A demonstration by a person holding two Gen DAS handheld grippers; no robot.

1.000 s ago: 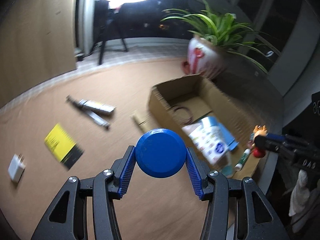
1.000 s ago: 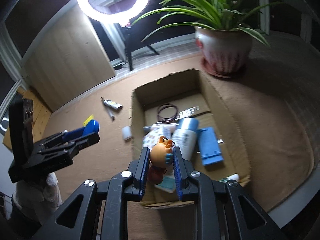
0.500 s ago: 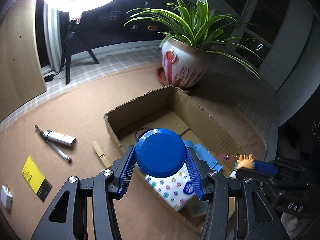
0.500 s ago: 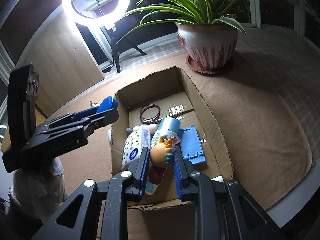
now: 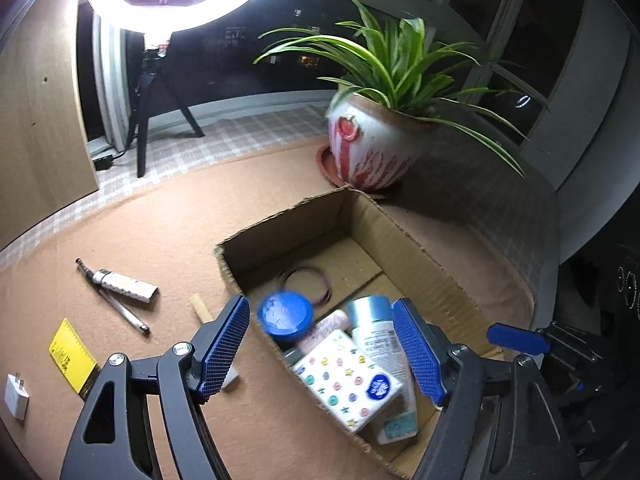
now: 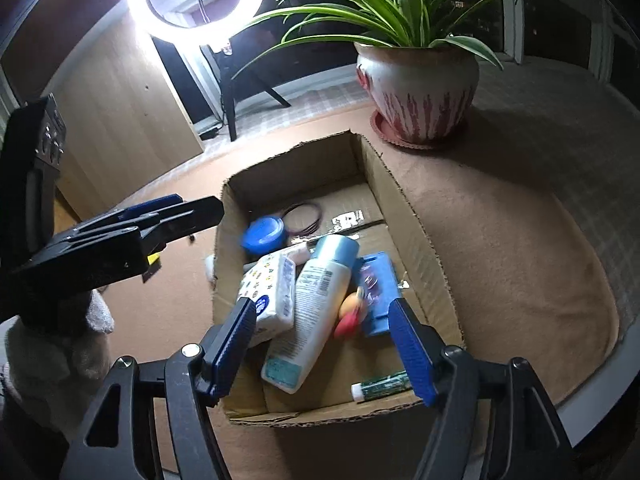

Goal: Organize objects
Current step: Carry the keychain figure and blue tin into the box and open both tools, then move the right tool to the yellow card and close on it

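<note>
An open cardboard box [image 5: 420, 248] lies on the tan mat. My left gripper [image 5: 320, 308] hovers over its near left corner, jaws opening, the pads touching nothing. A round blue jar [image 5: 285, 316], blurred, is below the gripper inside the box, free of the pads. My right gripper [image 6: 320, 308] hangs over the box [image 6: 404, 208] with its jaws opening too. An orange and red toy figure [image 6: 351, 312], blurred, lies loose between a white bottle [image 6: 316, 304] and a flat blue case [image 6: 378, 292]. The blue jar [image 6: 264, 234] shows near the box's left wall.
The box also holds a tissue pack [image 6: 268, 288], dark hair ties [image 6: 302, 218] and a green-labelled stick [image 6: 380, 384]. Left of it on the mat are a tube [image 5: 120, 284], a yellow card [image 5: 72, 356] and a white plug [image 5: 16, 396]. A potted plant [image 5: 376, 148] stands behind.
The left gripper swung right, over the box, then opened, and the blue jar dropped in. The right gripper opened and the toy figure fell among the box's contents.
</note>
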